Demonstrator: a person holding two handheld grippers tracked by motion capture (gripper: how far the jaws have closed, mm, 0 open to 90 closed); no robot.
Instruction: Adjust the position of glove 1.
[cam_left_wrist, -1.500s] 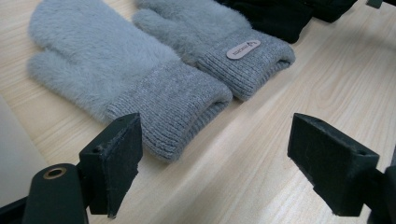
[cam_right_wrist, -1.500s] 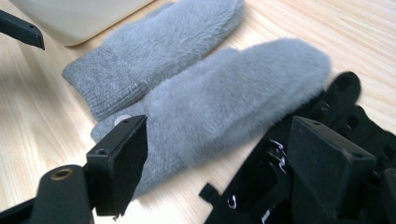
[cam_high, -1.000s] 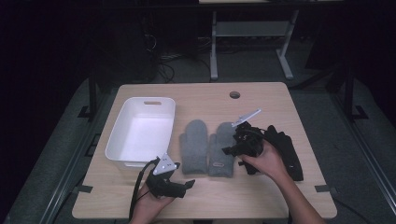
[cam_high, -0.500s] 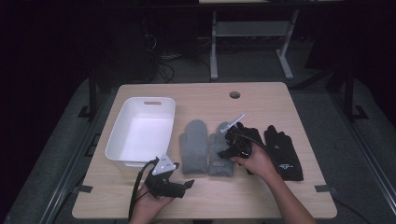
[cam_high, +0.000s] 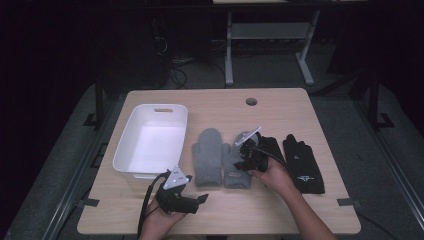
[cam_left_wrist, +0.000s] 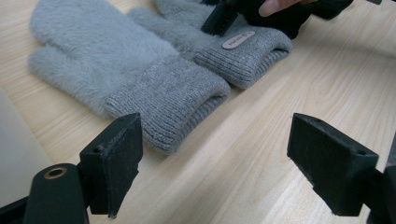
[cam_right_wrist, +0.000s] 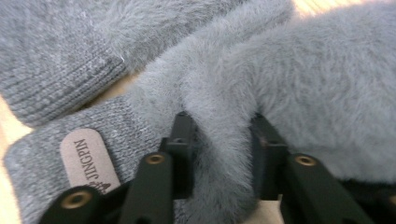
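Note:
Two fluffy grey mittens lie side by side mid-table, the left mitten (cam_high: 207, 155) (cam_left_wrist: 116, 60) (cam_right_wrist: 56, 46) and the right mitten (cam_high: 232, 176) (cam_left_wrist: 243, 46) (cam_right_wrist: 327, 79) with a small label on its cuff. My right gripper (cam_high: 245, 162) (cam_right_wrist: 219, 140) is down on the right mitten. Its jaws have just been closing and now pinch a fold of its fur between the pads. My left gripper (cam_high: 202, 199) (cam_left_wrist: 215, 172) rests near the front edge, open, pointing at the mitten cuffs with only bare wood between its jaws.
A white bin (cam_high: 156, 107) stands at the left of the table. Two black gloves (cam_high: 305, 162) lie to the right of the mittens, one partly under my right hand. A cable hole (cam_high: 251, 101) sits near the far edge.
My right gripper moved left from the black gloves, dropped onto the right grey mitten and closed its jaws on the fur. The left gripper stayed put.

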